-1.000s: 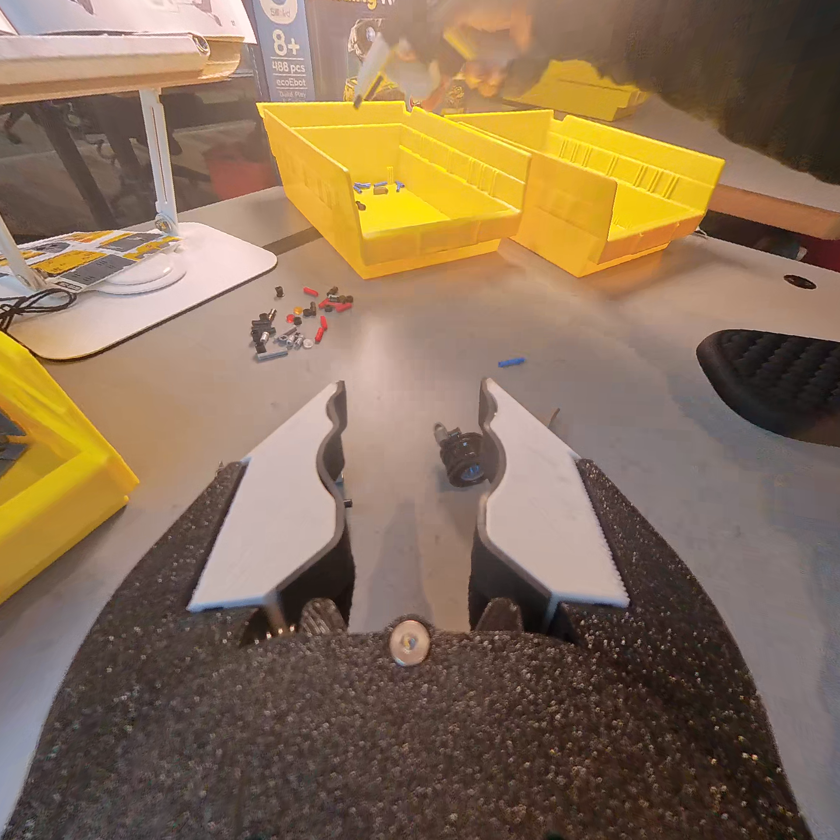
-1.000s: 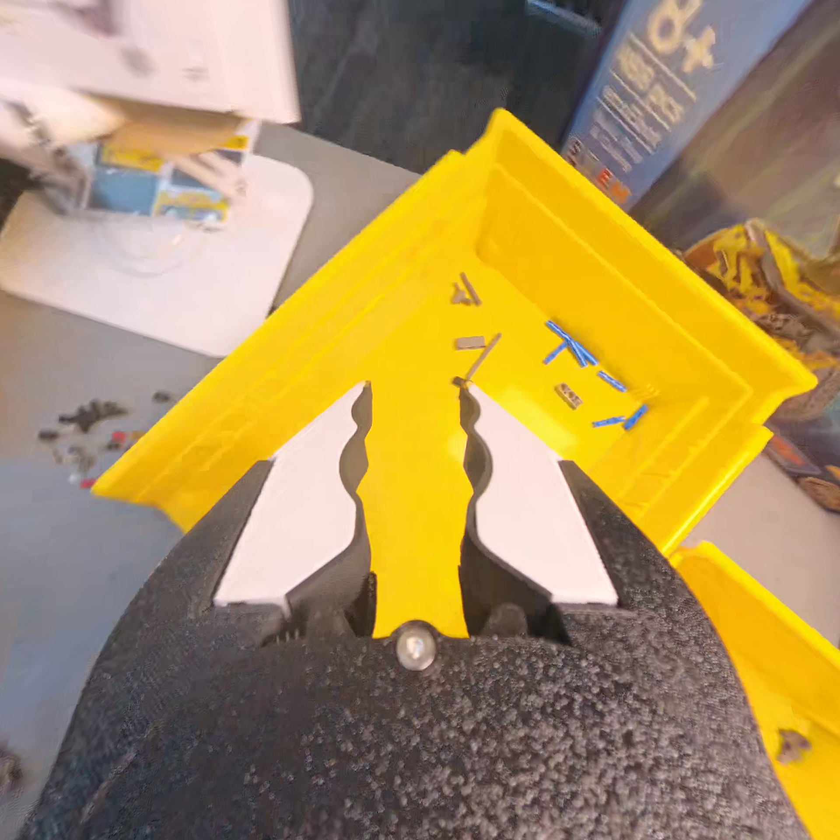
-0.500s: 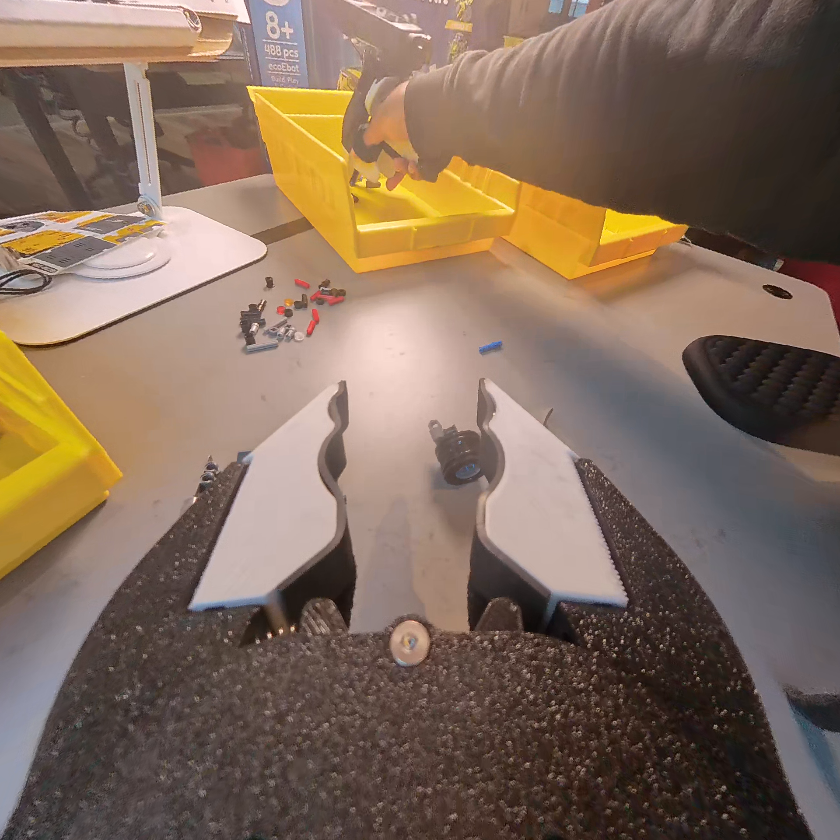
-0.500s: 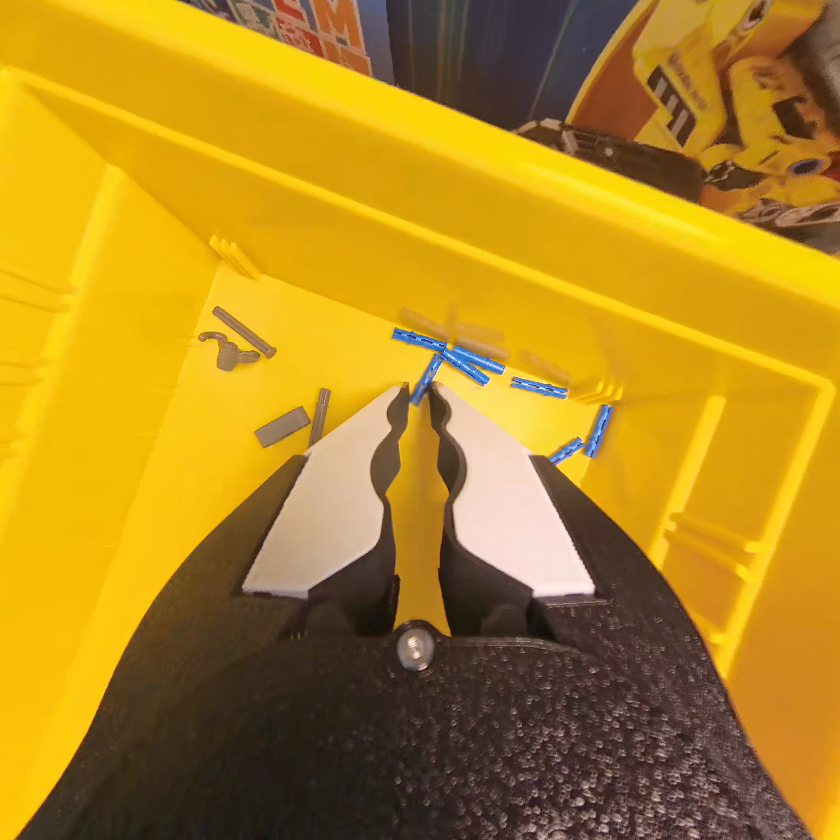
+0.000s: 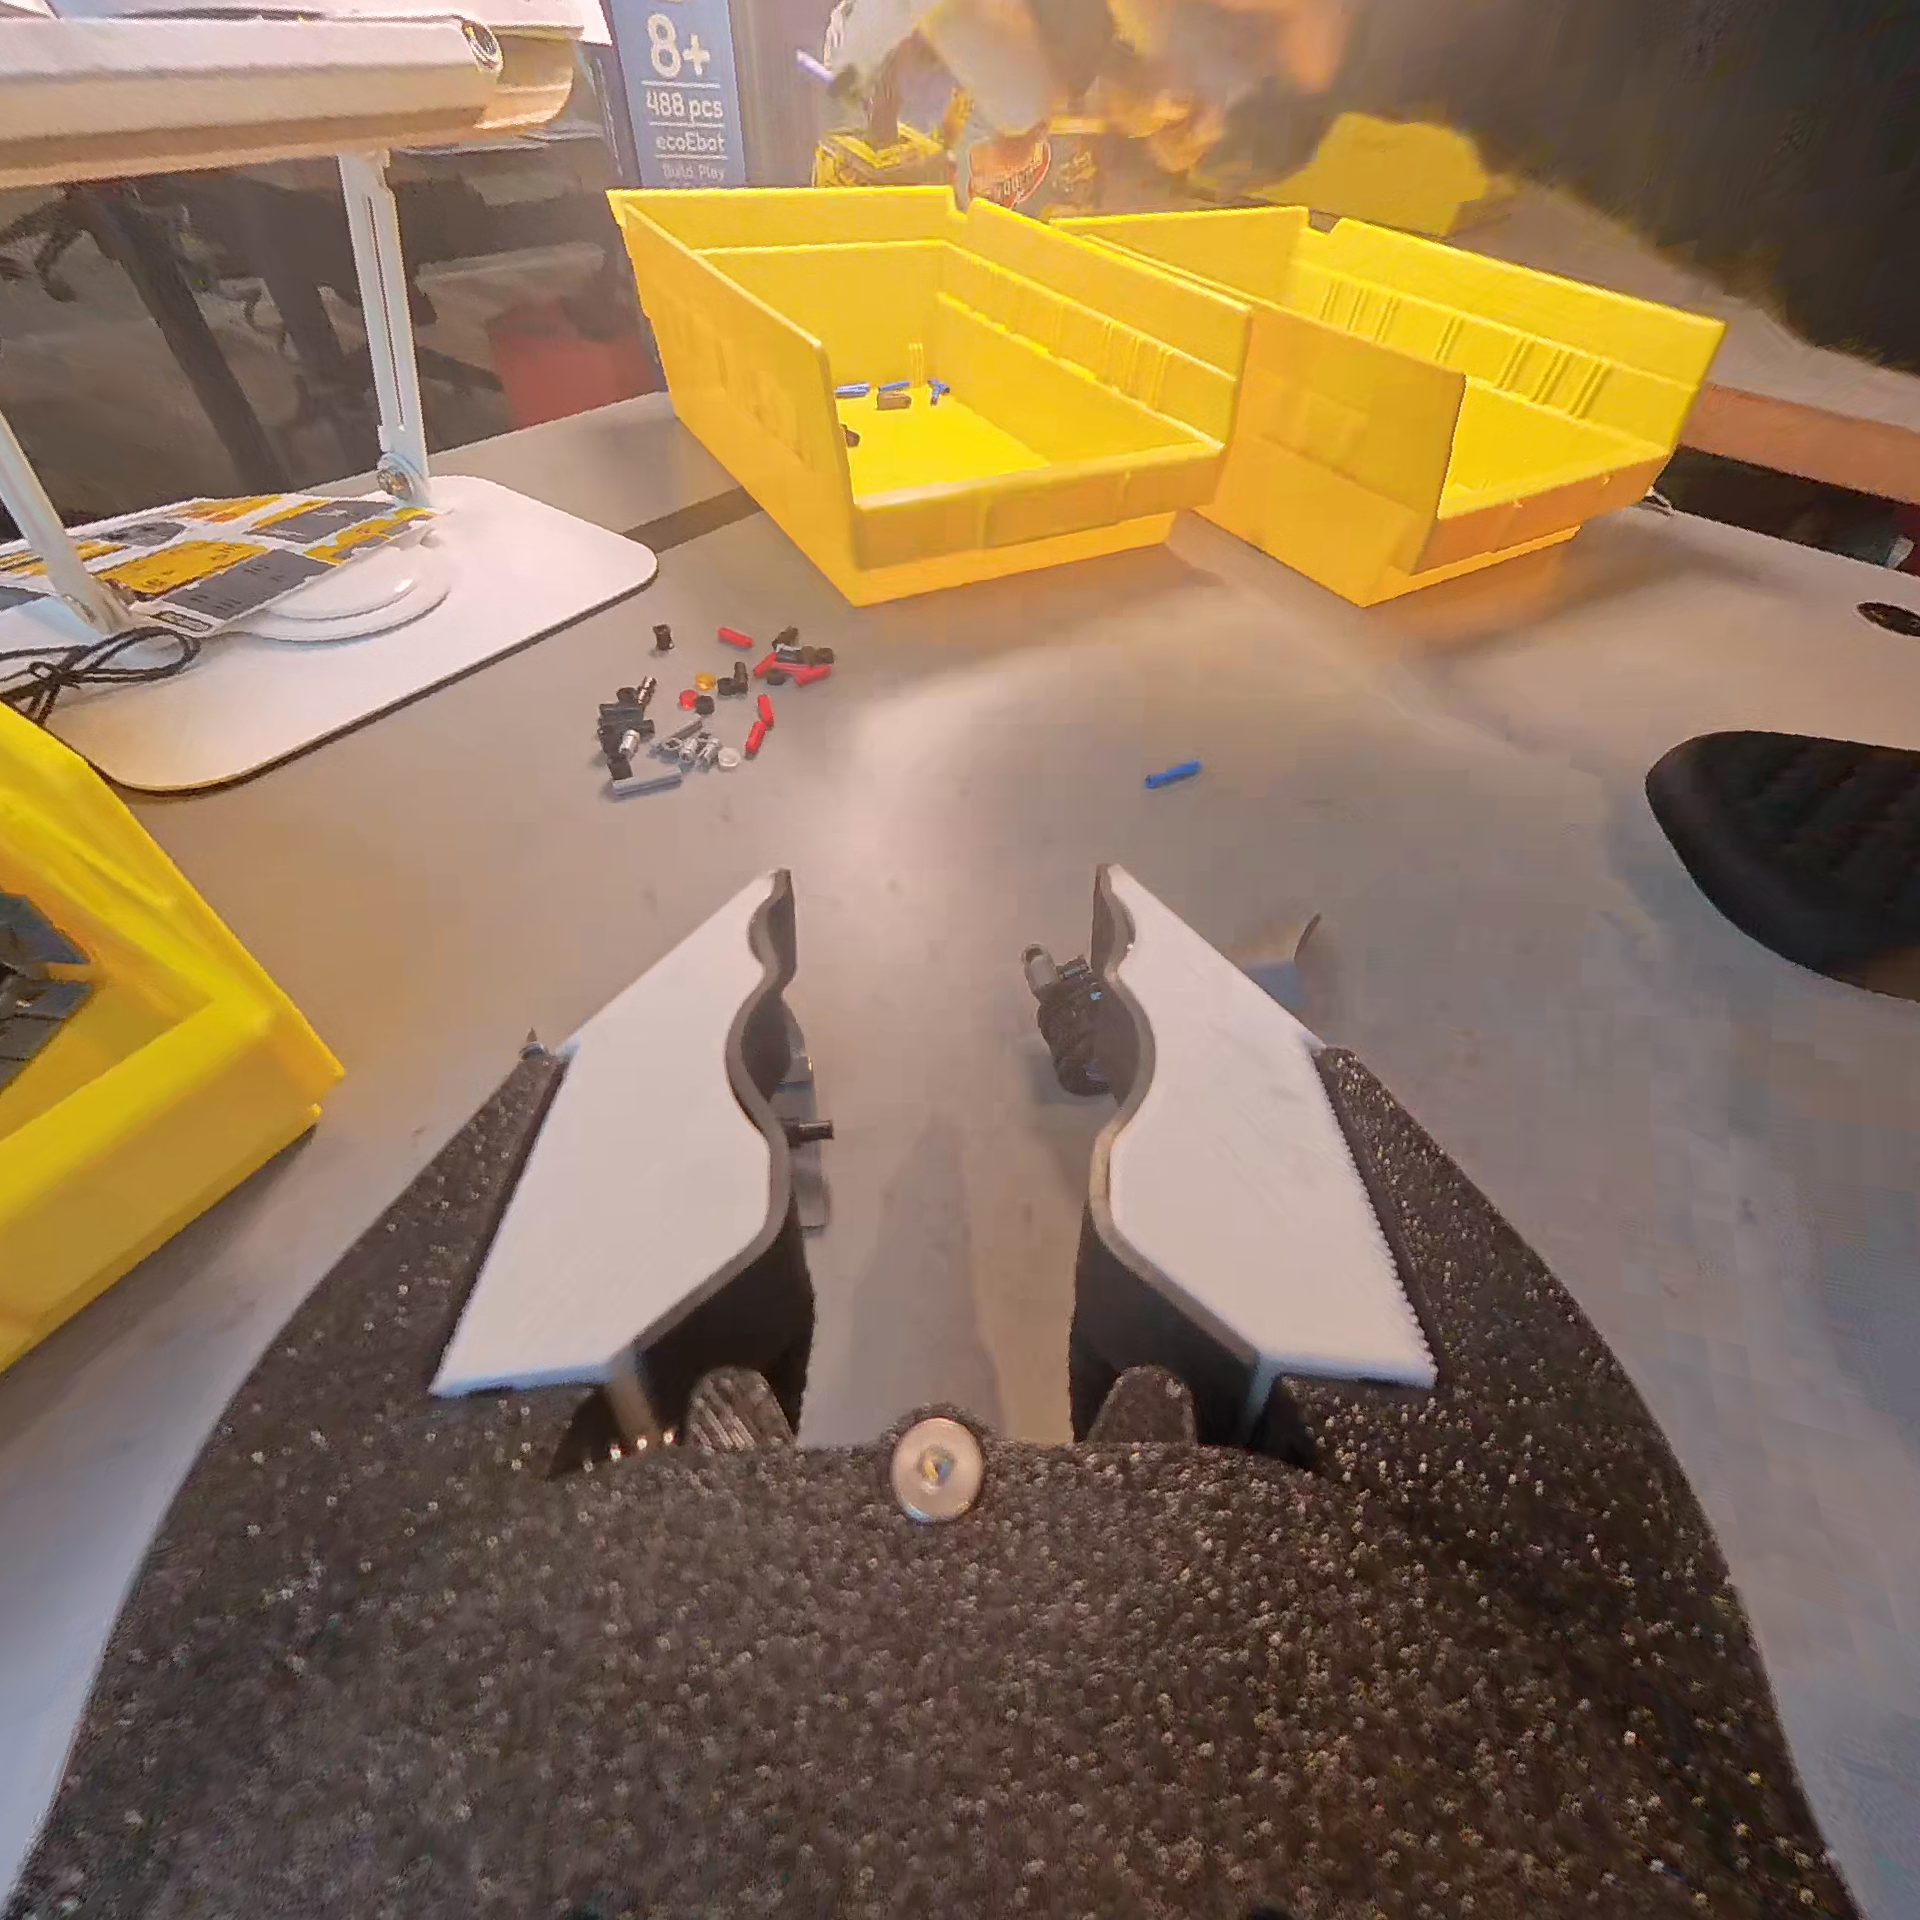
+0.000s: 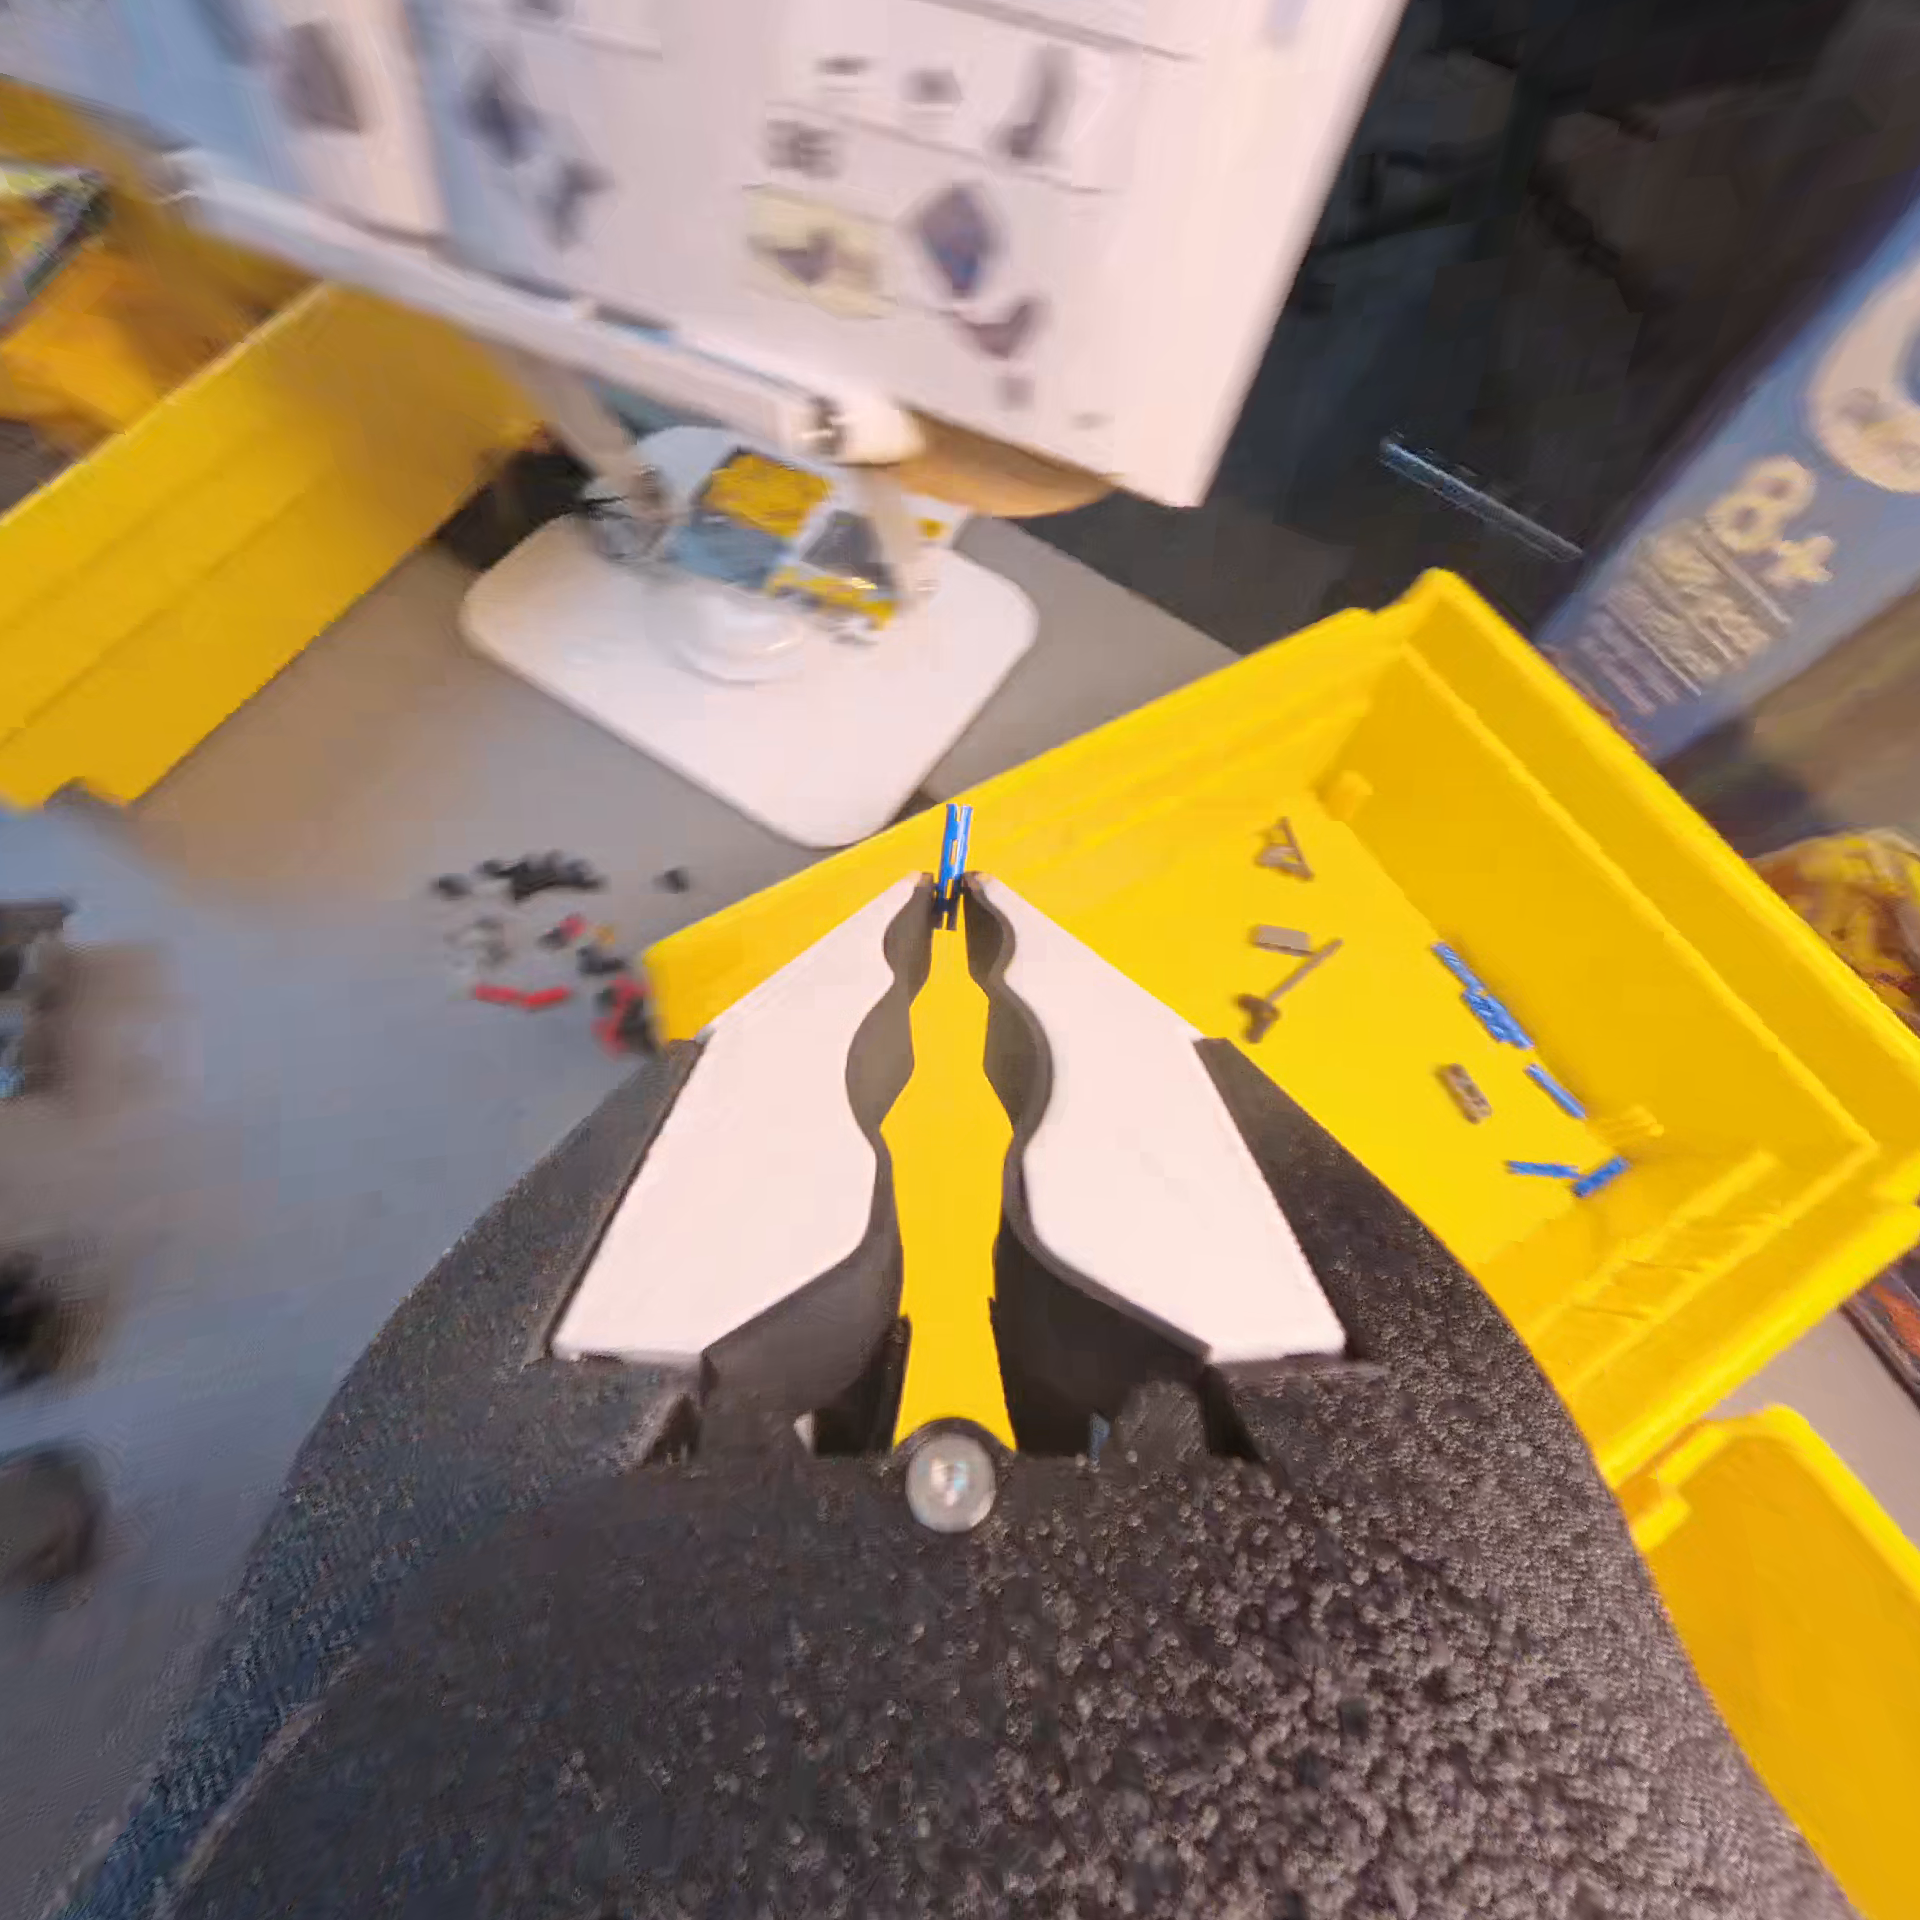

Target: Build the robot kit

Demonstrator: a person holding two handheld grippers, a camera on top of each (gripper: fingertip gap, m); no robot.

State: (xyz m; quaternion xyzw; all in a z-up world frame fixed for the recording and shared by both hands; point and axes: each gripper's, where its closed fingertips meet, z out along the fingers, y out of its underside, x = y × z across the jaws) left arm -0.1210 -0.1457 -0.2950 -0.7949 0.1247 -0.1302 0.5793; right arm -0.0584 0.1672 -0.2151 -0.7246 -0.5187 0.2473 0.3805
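My right gripper (image 6: 948, 885) is shut on a small blue pin (image 6: 953, 844) and holds it above the near wall of a yellow bin (image 6: 1455, 665). Several blue pins (image 6: 1481, 1003) and grey pieces (image 6: 1288, 971) lie on that bin's floor. My left gripper (image 5: 943, 894) is open, low over the grey table (image 5: 1507, 1091). A small black wheel piece (image 5: 1075, 1023) lies just inside its right finger (image 5: 1205, 1091). A tiny dark piece (image 5: 805, 1127) lies by its left finger. The right gripper shows blurred at the top of the left wrist view (image 5: 914, 52).
A heap of small black, red and grey parts (image 5: 707, 717) and a lone blue pin (image 5: 1172, 775) lie on the table. Two yellow bins (image 5: 935, 416) stand at the back, another (image 5: 114, 1091) at the left. A white stand (image 5: 312, 644) holds a booklet. A black pad (image 5: 1808, 842) lies right. One gripper's finger ends stand about 35 cm off the other's. About 6 cm separates my left fingertips from the small black wheel piece (image 5: 1075, 1023).
My right gripper closed on a blue pin inside the bin and lifted it up and out, swinging left. The left gripper has stayed open over the wheel piece.
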